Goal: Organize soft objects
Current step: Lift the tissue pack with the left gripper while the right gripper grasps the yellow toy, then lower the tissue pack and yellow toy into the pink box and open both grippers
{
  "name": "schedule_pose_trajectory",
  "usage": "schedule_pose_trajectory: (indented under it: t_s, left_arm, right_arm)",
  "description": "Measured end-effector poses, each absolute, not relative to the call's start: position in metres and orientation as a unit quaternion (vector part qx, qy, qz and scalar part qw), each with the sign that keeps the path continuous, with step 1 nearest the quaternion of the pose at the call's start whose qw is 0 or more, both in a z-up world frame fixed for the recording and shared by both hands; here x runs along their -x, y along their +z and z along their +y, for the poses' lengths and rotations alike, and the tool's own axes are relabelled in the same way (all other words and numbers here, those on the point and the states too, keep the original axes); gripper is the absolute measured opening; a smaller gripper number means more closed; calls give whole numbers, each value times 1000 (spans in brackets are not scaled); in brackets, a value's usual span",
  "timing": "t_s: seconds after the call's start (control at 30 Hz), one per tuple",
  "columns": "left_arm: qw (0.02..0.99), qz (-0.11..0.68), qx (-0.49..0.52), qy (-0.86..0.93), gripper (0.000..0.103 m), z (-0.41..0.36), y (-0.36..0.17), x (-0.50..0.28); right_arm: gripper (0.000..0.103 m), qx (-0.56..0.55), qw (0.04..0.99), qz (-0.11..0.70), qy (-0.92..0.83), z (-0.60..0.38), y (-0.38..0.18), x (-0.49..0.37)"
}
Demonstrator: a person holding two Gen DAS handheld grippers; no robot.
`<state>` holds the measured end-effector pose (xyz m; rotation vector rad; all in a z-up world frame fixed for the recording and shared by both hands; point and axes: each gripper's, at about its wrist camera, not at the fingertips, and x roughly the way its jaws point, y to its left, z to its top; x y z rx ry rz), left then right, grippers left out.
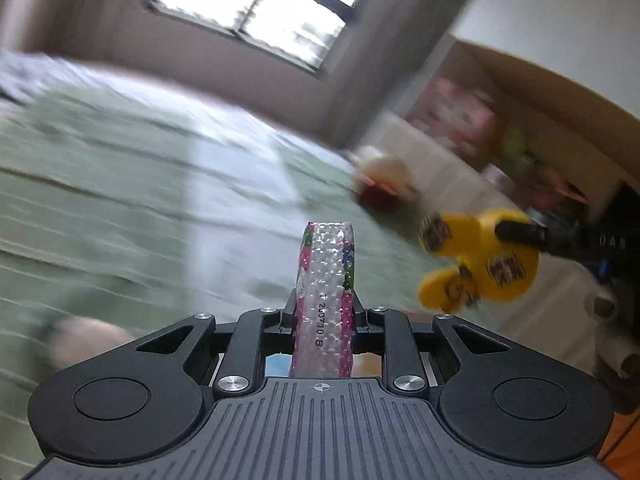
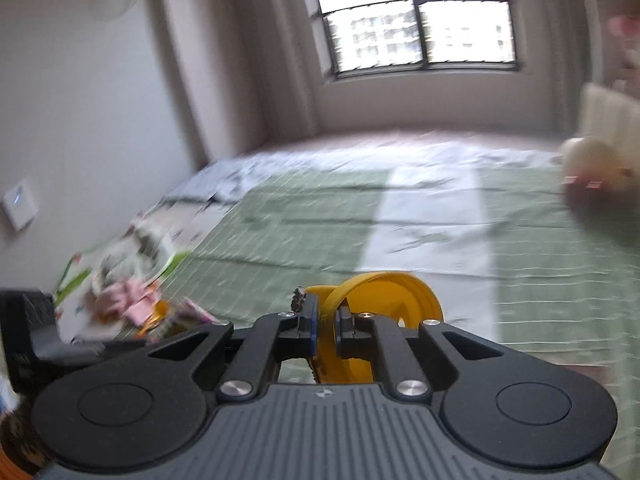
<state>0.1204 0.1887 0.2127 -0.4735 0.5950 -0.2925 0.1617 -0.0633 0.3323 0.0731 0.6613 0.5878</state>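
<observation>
Though unseen from the right: left claw (image 1: 325, 312) on bubbly packet (image 1: 326, 280).

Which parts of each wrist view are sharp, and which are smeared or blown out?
Left wrist: left gripper and its held packet sharp; bed, yellow toy smeared; window blown out.
Right wrist: right gripper sharp on the toy; bed, plush smeared.

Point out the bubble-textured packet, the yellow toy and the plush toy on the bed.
Bubble-textured packet (image 1: 326, 280): left wrist view, its clear bubbled middle strip.
Yellow toy (image 2: 384, 292): right wrist view, the curved yellow rim above the tool's pads.
Plush toy (image 1: 386, 180): left wrist view, its blurred cream upper part.
</observation>
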Motion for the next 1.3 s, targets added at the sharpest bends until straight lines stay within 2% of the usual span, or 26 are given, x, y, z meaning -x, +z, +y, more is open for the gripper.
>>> schedule_pose_trajectory:
  t_s: [0.3, 0.5, 0.57, 0.6, 0.63, 0.67, 0.73, 0.8, 0.87, 0.93, 1.0, 1.1, 1.3]
  left_arm:
    - [861, 375, 234, -252, 23, 22, 165, -217]
    - [843, 398, 232, -277, 24, -40, 120, -255]
    - [849, 411, 202, -265, 26, -55, 102, -258]
    - [854, 424, 171, -249, 27, -68, 93, -264]
    - [859, 436, 139, -230, 28, -77, 85, -265]
    - [863, 444, 108, -214, 28, -84, 78, -264]
    - [869, 443, 70, -208, 29, -92, 74, -258]
    - [872, 433, 69, -219, 29, -92, 78, -252]
    - [880, 404, 92, -233, 29, -85, 89, -247]
    - [895, 360, 127, -230, 29, -75, 102, -242]
    - [903, 340, 143, -221, 29, -66, 109, -238]
    - [900, 341, 150, -228, 29, -58, 113, -230]
    - [906, 304, 166, -243, 29, -28, 131, -172]
  right_arm:
    - [8, -96, 911, 341, 209, -210, 297, -198]
    - [8, -135, 901, 363, 193, -220, 243, -239]
    - [9, -153, 888, 389, 191, -215, 218, -256]
    - [13, -165, 878, 410, 184, -216, 205, -263]
    - [24, -174, 865, 435, 180, -216, 190, -270]
    - [28, -177, 857, 451, 179, -214, 180, -272]
    - [31, -174, 857, 452, 175, -217, 168, -268]
    - [32, -156, 872, 434, 163, -222, 169, -258]
    - [38, -135, 892, 406, 144, -227, 179, -245]
    - [54, -120, 916, 363, 121, -234, 194, -227]
    - [64, -107, 935, 323, 96, -239, 206, -211]
    - [68, -77, 953, 286, 70, -240, 218, -188]
    - [74, -44, 957, 271, 89, -228, 209, -138]
